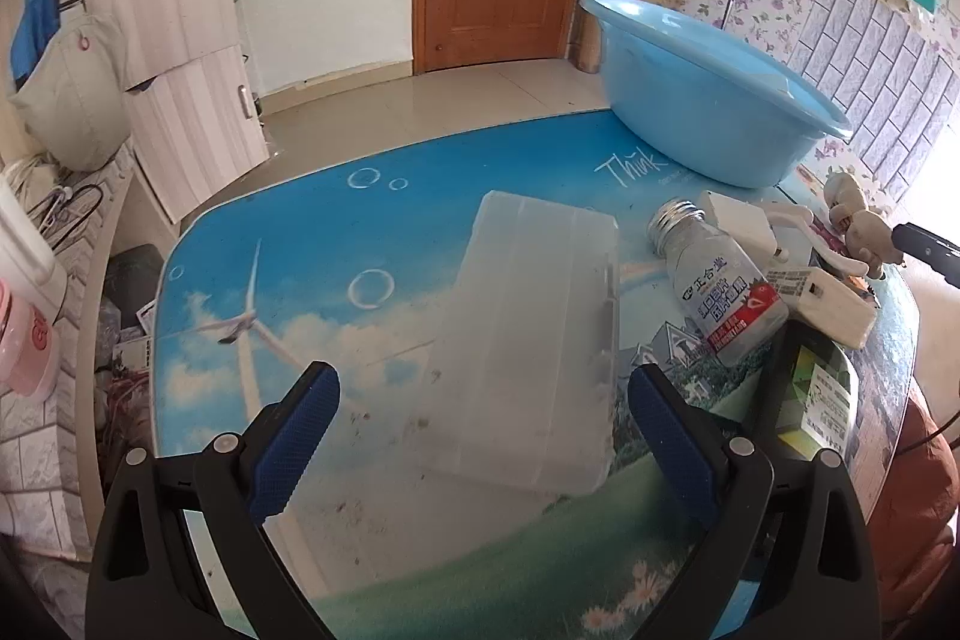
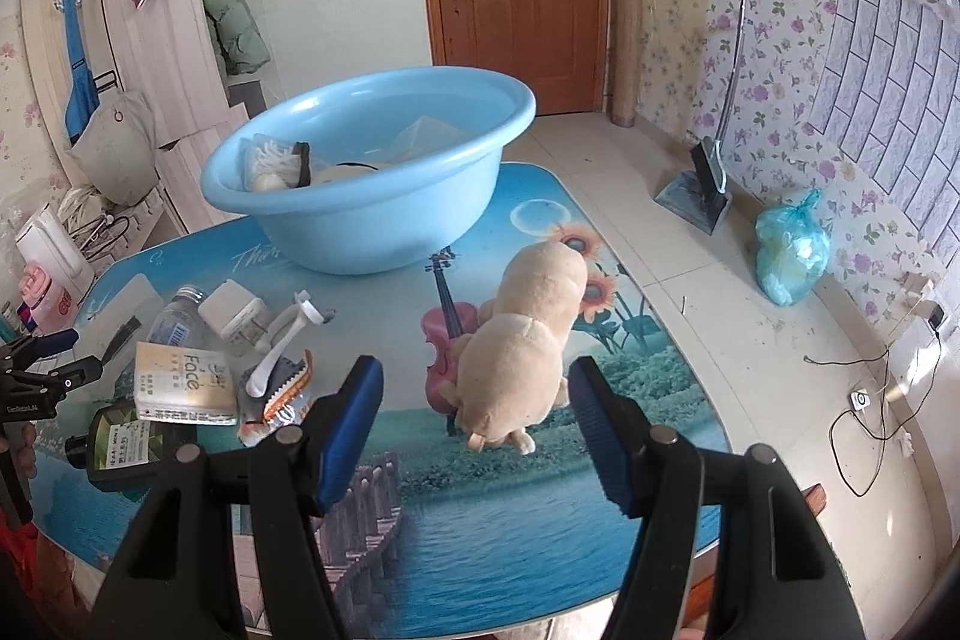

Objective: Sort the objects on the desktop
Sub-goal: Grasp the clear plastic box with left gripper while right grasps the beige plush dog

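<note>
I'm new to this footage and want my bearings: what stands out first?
A big blue basin sits at the far side of the picture-printed table, already holding a few things. Nearer, a beige plush toy lies between the open right gripper's fingers. A frosted plastic box lies before the open left gripper.

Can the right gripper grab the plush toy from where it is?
Probably yes: the right gripper is open, the plush toy lies between its fingers on the table, and nothing blocks it.

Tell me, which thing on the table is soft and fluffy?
The beige plush toy, lying between the right gripper's open jaws. The rest are hard boxes and bottles.
</note>
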A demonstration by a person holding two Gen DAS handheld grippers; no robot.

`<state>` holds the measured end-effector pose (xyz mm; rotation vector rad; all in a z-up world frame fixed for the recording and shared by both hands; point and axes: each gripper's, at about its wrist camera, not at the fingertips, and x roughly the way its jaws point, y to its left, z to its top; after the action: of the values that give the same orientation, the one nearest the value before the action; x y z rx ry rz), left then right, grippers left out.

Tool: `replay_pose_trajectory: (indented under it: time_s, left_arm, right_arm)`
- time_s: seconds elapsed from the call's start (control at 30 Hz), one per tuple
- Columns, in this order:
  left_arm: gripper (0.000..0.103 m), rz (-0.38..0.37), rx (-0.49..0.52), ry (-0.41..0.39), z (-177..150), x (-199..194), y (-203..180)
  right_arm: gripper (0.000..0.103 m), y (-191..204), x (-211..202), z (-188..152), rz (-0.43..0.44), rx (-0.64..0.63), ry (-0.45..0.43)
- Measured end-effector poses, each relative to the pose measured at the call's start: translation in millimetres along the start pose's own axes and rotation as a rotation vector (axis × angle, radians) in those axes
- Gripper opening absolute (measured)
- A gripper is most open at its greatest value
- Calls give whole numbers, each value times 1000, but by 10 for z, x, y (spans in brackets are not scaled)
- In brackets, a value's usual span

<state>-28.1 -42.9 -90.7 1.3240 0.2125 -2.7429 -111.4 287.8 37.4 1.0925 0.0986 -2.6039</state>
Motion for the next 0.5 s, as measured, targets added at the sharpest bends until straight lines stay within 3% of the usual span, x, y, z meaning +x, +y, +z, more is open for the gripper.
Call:
replay_pose_trajectory:
  time_s: [0.23,0.27,0.3,0.33,0.5]
  left_arm:
    - [97,-20,20,33,66,173,-52]
    - [87,-18,28,30,70,168,-72]
    - [69,-10,40,19,74,151,-89]
    - [65,-6,48,14,73,136,-106]
    - [63,-8,35,26,35,78,-107]
  right_arm:
    - [64,-127,322,78,-12,50,54]
    - [64,-147,364,91,-14,63,59]
    - [64,-161,408,104,-19,70,67]
    - [64,-165,432,113,-24,71,71]
    - [62,-155,558,102,-52,52,90]
